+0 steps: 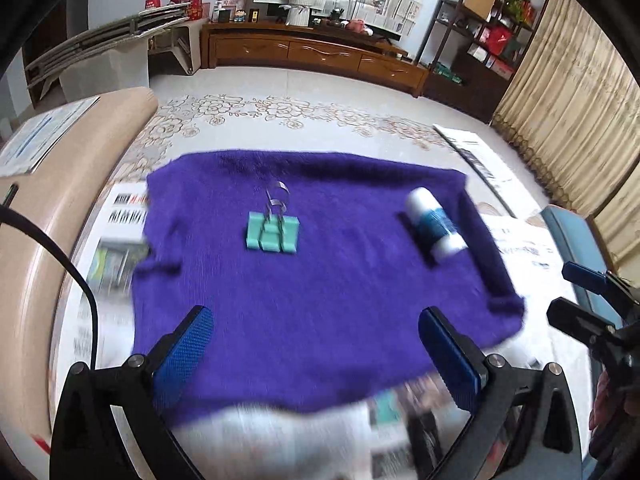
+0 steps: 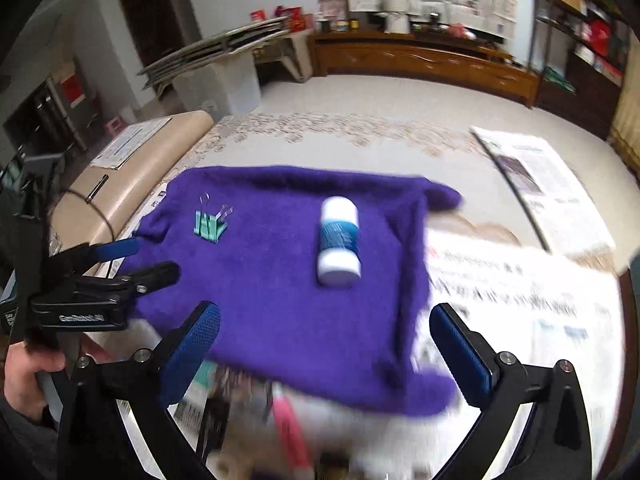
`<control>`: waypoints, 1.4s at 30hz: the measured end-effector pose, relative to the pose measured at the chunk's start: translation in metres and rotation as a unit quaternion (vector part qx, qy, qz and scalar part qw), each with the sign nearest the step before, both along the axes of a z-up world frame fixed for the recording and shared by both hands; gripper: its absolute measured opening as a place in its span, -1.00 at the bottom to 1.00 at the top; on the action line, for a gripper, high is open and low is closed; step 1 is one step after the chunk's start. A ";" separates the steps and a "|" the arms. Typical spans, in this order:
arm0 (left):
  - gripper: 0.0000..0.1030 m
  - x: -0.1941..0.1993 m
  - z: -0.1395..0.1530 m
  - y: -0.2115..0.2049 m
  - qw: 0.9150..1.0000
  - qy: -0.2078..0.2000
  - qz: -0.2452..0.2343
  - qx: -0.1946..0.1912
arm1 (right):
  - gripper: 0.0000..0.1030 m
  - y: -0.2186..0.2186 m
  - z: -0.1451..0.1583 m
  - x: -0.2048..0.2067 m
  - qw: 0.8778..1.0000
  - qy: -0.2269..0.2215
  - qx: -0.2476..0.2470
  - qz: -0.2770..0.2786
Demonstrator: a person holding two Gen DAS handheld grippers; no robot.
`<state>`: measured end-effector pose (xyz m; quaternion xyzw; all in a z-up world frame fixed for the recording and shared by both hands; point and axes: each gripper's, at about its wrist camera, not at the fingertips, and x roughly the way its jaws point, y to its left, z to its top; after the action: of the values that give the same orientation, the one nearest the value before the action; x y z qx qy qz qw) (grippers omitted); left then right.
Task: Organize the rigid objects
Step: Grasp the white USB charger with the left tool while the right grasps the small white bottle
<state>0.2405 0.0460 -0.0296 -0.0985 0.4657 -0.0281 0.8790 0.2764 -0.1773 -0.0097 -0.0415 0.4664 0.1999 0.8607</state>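
— Binder clip [image 1: 272, 232], green, where does it sit?
— On the purple cloth [image 1: 320, 300], toward its left half, wire handles up. White bottle [image 1: 435, 225] with a blue label lies on its side, well apart to the right, same cloth.
— Left gripper [image 1: 316, 350]?
— Fingers spread wide, nothing between them, hovering over the cloth's near edge.
— Right gripper [image 2: 334, 350]?
— Also wide open, empty, above the cloth's near right corner. Newspaper [image 2: 520, 280] under and beside the cloth.

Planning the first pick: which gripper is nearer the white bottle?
Right. The right gripper faces the white bottle directly ahead; the left gripper sits farther left, facing the green clip.
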 end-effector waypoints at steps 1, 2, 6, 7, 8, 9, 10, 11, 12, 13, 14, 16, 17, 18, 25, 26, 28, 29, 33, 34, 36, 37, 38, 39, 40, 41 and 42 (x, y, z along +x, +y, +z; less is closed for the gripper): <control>1.00 -0.010 0.002 -0.003 1.000 -0.001 -0.002 -0.003 | 0.99 -0.006 0.004 -0.011 1.000 -0.001 0.002 -0.008; 1.00 -0.023 0.002 -0.007 1.000 0.002 -0.005 -0.001 | 0.99 -0.012 0.008 -0.022 1.000 -0.002 0.002 -0.014; 1.00 -0.057 -0.005 -0.017 1.000 0.012 -0.009 0.004 | 0.99 -0.036 0.013 -0.058 0.999 0.002 -0.017 -0.048; 1.00 -0.063 -0.007 -0.019 1.000 0.013 -0.009 0.005 | 0.99 -0.045 0.012 -0.066 0.998 -0.003 -0.019 -0.056; 1.00 -0.074 -0.011 -0.022 1.000 0.014 -0.008 0.006 | 0.99 -0.052 0.011 -0.075 0.998 -0.006 -0.022 -0.065; 1.00 -0.080 -0.015 -0.024 1.000 0.016 -0.008 0.007 | 0.99 -0.059 0.007 -0.084 0.997 -0.007 -0.022 -0.075; 1.00 -0.084 -0.018 -0.024 1.000 0.017 -0.007 0.010 | 0.99 -0.067 0.004 -0.091 0.996 -0.008 -0.018 -0.087; 1.00 -0.090 -0.023 -0.026 1.000 0.021 -0.005 0.016 | 0.99 -0.071 -0.001 -0.093 0.995 -0.010 -0.012 -0.098; 1.00 -0.094 -0.027 -0.027 1.000 0.022 -0.004 0.018 | 0.99 -0.078 -0.005 -0.095 0.994 -0.011 -0.005 -0.108; 1.00 -0.098 -0.031 -0.028 0.999 0.024 -0.003 0.021 | 0.99 -0.084 -0.008 -0.098 0.993 -0.011 0.001 -0.118; 1.00 -0.102 -0.036 -0.029 0.999 0.026 -0.001 0.026 | 0.99 -0.089 -0.011 -0.101 0.991 -0.010 0.004 -0.130; 1.00 -0.107 -0.041 -0.031 0.999 0.023 0.001 0.031 | 0.99 -0.094 -0.016 -0.106 0.991 -0.011 0.013 -0.136; 1.00 -0.109 -0.043 -0.033 0.999 0.020 -0.001 0.033 | 0.99 -0.097 -0.017 -0.107 0.991 -0.013 0.016 -0.134; 1.00 -0.111 -0.046 -0.035 0.999 0.017 -0.003 0.039 | 0.99 -0.099 -0.018 -0.108 0.990 -0.015 0.010 -0.139; 0.88 -0.118 -0.063 -0.040 0.998 0.005 -0.013 0.056 | 0.99 -0.113 -0.015 -0.114 0.988 -0.017 0.024 -0.152; 0.84 -0.120 -0.065 -0.042 0.998 -0.001 -0.016 0.067 | 0.99 -0.113 -0.015 -0.114 0.988 -0.018 0.028 -0.153; 0.68 -0.124 -0.065 -0.045 0.996 -0.011 -0.020 0.084 | 0.99 -0.114 -0.013 -0.115 0.988 -0.020 0.030 -0.153; 0.58 -0.125 -0.064 -0.045 0.995 -0.014 -0.019 0.093 | 0.99 -0.115 -0.012 -0.116 0.987 -0.022 0.031 -0.153; 0.25 -0.134 -0.062 -0.044 0.994 -0.029 -0.020 0.099 | 0.99 -0.119 -0.011 -0.117 0.986 -0.022 0.038 -0.159; 0.11 -0.133 -0.062 -0.044 0.994 -0.030 -0.020 0.100 | 0.99 -0.120 -0.010 -0.117 0.986 -0.023 0.042 -0.161; 0.07 -0.134 -0.061 -0.044 0.994 -0.031 -0.022 0.102 | 0.99 -0.121 -0.010 -0.118 0.986 -0.022 0.045 -0.162; 0.00 -0.132 -0.061 -0.045 0.994 -0.031 -0.023 0.102 | 0.99 -0.121 -0.010 -0.118 0.986 -0.021 0.047 -0.161; -0.05 -0.132 -0.060 -0.046 0.994 -0.029 -0.023 0.101 | 0.99 -0.120 -0.010 -0.118 0.986 -0.022 0.048 -0.160; -0.08 -0.132 -0.060 -0.047 0.994 -0.028 -0.023 0.102 | 0.99 -0.120 -0.009 -0.119 0.986 -0.022 0.049 -0.159; -0.16 -0.131 -0.059 -0.048 0.994 -0.026 -0.022 0.101 | 0.99 -0.120 -0.009 -0.119 0.986 -0.022 0.048 -0.158; -0.21 -0.131 -0.059 -0.050 0.994 -0.025 -0.022 0.101 | 0.99 -0.119 -0.009 -0.120 0.986 -0.022 0.047 -0.157; -0.24 -0.131 -0.059 -0.051 0.994 -0.025 -0.023 0.102 | 0.99 -0.118 -0.009 -0.120 0.986 -0.022 0.047 -0.157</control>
<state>0.1093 -0.0050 -0.0884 0.0034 0.4462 -0.0026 0.8949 0.1569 -0.2952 -0.0189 0.0688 0.4384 0.0829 0.8923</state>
